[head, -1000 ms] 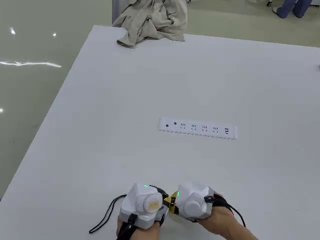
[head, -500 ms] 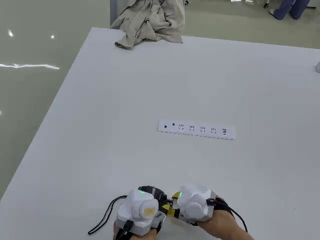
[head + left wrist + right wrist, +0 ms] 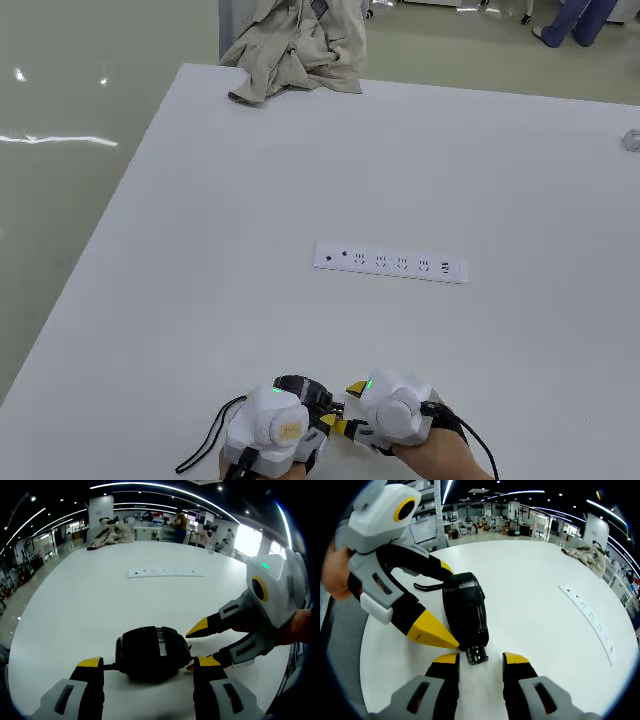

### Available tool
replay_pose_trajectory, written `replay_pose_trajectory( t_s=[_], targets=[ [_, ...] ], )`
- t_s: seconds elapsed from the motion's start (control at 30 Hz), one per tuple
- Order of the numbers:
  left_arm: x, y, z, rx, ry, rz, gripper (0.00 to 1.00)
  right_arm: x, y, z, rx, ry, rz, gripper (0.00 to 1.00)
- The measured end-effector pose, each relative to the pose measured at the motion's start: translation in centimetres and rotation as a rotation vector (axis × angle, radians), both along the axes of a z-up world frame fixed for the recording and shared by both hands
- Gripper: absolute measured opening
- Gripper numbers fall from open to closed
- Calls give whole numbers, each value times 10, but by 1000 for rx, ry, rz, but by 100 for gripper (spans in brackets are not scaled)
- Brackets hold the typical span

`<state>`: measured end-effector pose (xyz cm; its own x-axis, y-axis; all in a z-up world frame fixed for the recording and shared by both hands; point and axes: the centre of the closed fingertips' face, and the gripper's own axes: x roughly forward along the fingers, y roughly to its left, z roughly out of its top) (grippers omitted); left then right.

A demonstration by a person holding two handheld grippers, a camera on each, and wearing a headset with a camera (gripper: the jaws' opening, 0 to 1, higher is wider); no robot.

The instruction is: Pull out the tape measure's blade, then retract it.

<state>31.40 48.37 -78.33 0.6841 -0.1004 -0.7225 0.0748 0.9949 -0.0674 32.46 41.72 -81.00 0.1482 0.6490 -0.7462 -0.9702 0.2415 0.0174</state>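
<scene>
A black tape measure (image 3: 150,652) lies on the white table (image 3: 300,180) near its front edge. My left gripper (image 3: 148,662) is shut on its case, one yellow-tipped jaw against each side. The right gripper (image 3: 480,659) stands open, its jaws on either side of the small metal blade hook (image 3: 476,655) at the case's end without pinching it. In the head view the tape measure (image 3: 303,391) shows between the left gripper (image 3: 305,410) and the right gripper (image 3: 343,406). The blade is inside the case.
A white power strip (image 3: 390,265) lies mid-table, beyond the grippers. A beige garment (image 3: 295,45) is heaped at the far left corner. The tape measure's black strap (image 3: 205,445) trails to the left. The table's left edge drops to a glossy floor.
The head camera has tilted a little. Both grippers have slid slightly towards me, and the left one has shifted left, so more of the black case shows between them.
</scene>
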Motion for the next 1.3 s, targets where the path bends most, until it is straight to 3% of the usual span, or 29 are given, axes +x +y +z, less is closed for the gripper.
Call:
replay_pose_trajectory(
  t_s=[0.6, 1.13, 1.3],
  targets=[
    [-9, 9, 13, 4, -33, -14, 79, -19, -11, 14, 52, 47, -152, 45],
    [-27, 21, 21, -19, -48, -24, 86, -32, -27, 34, 112, 64, -301, 52],
    [-33, 23, 26, -25, -65, -45, 88, -38, -32, 38, 122, 68, -337, 55]
  ],
)
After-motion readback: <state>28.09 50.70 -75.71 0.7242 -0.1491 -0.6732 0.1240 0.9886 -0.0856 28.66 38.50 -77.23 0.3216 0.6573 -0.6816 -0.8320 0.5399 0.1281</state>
